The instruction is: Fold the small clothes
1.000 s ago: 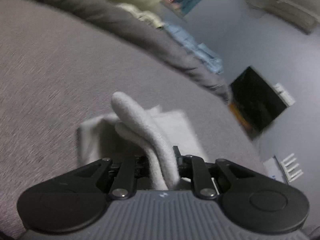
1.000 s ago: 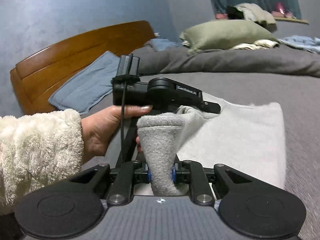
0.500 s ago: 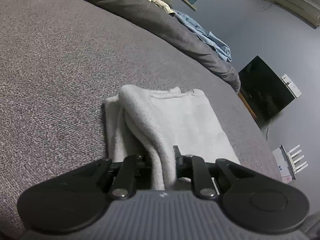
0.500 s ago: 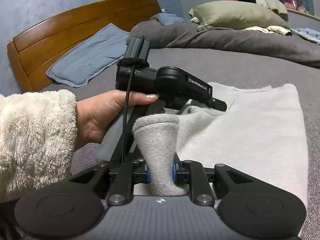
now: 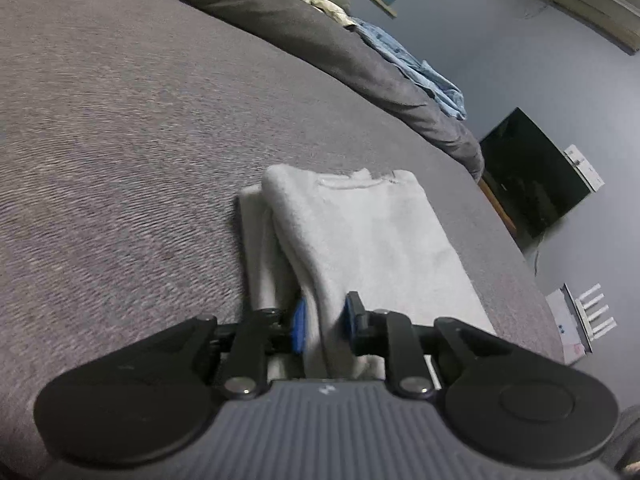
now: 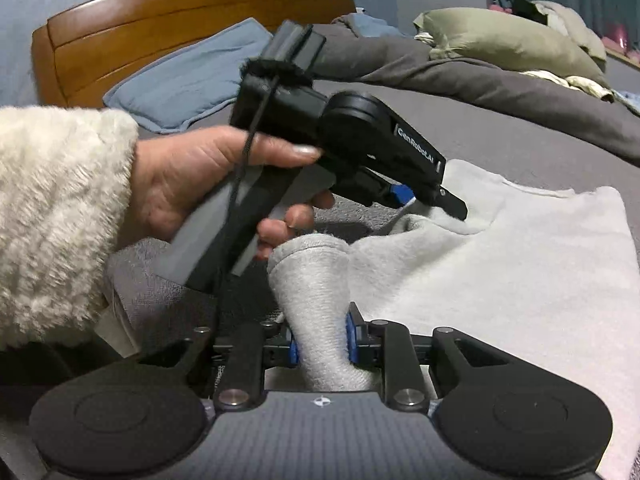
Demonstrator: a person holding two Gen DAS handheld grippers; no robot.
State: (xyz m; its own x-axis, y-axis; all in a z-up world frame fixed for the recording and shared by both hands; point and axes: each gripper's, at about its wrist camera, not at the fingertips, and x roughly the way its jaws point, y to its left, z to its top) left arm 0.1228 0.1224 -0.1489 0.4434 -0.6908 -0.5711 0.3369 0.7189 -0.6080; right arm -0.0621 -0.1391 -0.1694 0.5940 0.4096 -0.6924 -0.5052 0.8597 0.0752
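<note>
A small white garment (image 5: 360, 236) lies folded on the grey bed (image 5: 120, 140), neckline at the far end. My left gripper (image 5: 323, 320) has its jaws slightly parted around a fold of the garment's near edge, blue pads showing. In the right wrist view my right gripper (image 6: 320, 346) is shut on a bunched fold of the same garment (image 6: 520, 264). The left gripper (image 6: 424, 196), held in a hand, sits ahead of it at the garment's left edge.
A dark grey duvet (image 6: 500, 80), an olive pillow (image 6: 508, 36) and a blue pillow (image 6: 192, 80) lie by the wooden headboard (image 6: 160, 12). Blue clothes (image 5: 416, 68) lie on the duvet. A black TV (image 5: 532, 172) stands beyond the bed edge.
Both grippers lowered the raised fold onto the garment, which now lies flatter. The left gripper's jaws have parted slightly, showing the blue pads.
</note>
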